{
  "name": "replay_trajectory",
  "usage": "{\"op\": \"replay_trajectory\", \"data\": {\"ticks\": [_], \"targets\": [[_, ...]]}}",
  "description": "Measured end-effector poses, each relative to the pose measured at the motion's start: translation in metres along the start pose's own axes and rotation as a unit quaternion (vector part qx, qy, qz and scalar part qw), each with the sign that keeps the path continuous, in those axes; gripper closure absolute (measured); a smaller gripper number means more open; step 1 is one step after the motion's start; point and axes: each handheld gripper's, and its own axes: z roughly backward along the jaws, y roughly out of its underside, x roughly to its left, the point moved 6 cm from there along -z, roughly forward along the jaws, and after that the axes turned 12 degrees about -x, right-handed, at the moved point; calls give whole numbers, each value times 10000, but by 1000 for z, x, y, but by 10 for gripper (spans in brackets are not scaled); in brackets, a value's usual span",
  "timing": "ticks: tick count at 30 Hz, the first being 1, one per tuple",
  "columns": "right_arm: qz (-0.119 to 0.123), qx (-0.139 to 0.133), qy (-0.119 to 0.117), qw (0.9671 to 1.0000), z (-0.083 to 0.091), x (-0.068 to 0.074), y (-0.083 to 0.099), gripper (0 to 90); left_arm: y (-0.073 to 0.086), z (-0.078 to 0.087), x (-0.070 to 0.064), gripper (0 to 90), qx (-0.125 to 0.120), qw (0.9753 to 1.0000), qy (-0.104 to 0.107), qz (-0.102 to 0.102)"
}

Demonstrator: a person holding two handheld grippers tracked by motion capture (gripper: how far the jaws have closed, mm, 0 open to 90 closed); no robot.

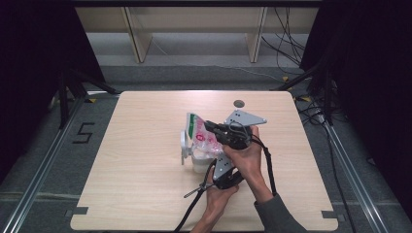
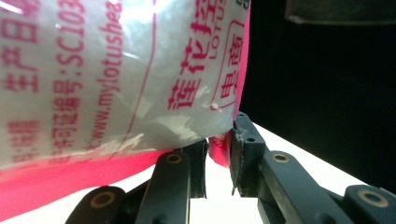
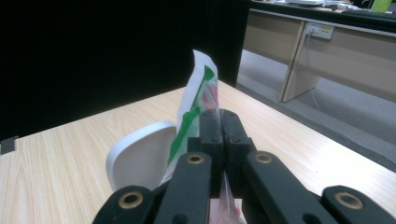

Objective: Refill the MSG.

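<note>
Both grippers clamp the clear plastic pouch with red print (image 1: 203, 136): right gripper (image 3: 219, 122) at twelve o'clock, left gripper (image 2: 218, 151) at six. Tip slowly over the white lidded container (image 1: 194, 158).

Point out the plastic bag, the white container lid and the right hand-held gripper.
plastic bag (image 1: 200, 133): high view, printed face.
white container lid (image 3: 140, 158): right gripper view, upright inner face.
right hand-held gripper (image 3: 219, 122): right gripper view, between shut fingertips.
</note>
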Motion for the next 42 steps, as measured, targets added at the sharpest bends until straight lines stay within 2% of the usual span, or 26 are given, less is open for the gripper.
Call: {"op": "replay_trajectory", "data": {"ticks": [3,6,8,9,11,12,13,14,17,18,19,20,21,22,23,24,26,27,28,29,30,31,34,36,38,42], "targets": [[-49,-3,-18,10000,0,1,0,900,0,0,0,776,-4,10000,2,-4],[62,-82,7,9999,0,-1,-1,900,-1,0,0,777,-20,10000,17,1],[-24,21,-13,10000,0,1,0,900,0,0,0,776,6,10000,-4,-2],[57,-28,22,10000,-1,-1,1,900,0,0,0,776,8,10000,-12,-3],[-20,13,-9,10000,0,0,0,900,-1,0,0,776,-16,10000,10,-1],[4,-56,-18,10000,0,0,-1,900,-1,0,0,776,-19,10000,13,0],[137,-90,41,9999,0,-2,-2,900,-1,0,0,776,-13,10000,17,6],[28,-54,-4,10000,0,0,-1,900,0,0,0,777,-4,10000,13,3],[135,-63,55,9999,-1,-2,0,900,0,0,0,777,-9,10000,13,8],[39,-29,-4,10000,-1,-1,0,900,0,0,0,777,-48,10000,15,9],[-34,-22,-20,10000,-1,1,0,900,0,1,0,777,28,10000,-24,-16],[-17,-7,9,10000,0,1,0,900,0,1,0,776,51,10000,-42,-27],[23,-44,8,10000,0,0,-1,900,0,0,0,777,-48,10000,23,2],[47,-82,87,9999,-1,0,0,900,0,0,1,777,12,10000,-16,-6],[15,-42,-19,10000,-2,0,1,900,0,1,1,776,62,10000,-51,-16],[22,-1,31,10000,-1,0,2,900,0,1,0,777,23,10000,-26,-8],[-116,3,-22,9999,-1,3,1,900,0,0,0,776,-21,10000,-4,-1],[43,-82,10,10000,-1,0,-1,900,-1,0,1,777,-22,10000,17,1],[34,-103,76,9999,-1,0,-1,900,-1,0,1,776,-42,10000,8,3],[160,-98,38,9998,-1,-1,-1,900,0,0,0,776,-19,10000,10,6],[15,-52,-46,10000,-2,1,0,900,0,1,0,776,6,10000,-21,1],[-15,42,-10,10000,-1,1,2,900,1,1,0,776,51,10000,-52,-6],[-41,-14,-2,10000,-1,1,1,900,0,1,0,777,-17,10000,13,4],[48,-84,21,10000,-1,0,0,900,0,0,0,776,-21,10000,14,5],[11,17,-50,10000,-2,1,2,900,1,0,0,776,7,10000,-5,3],[-6,-9,-7,10000,-1,2,0,900,0,1,1,777,2,10000,11,-3]]}}
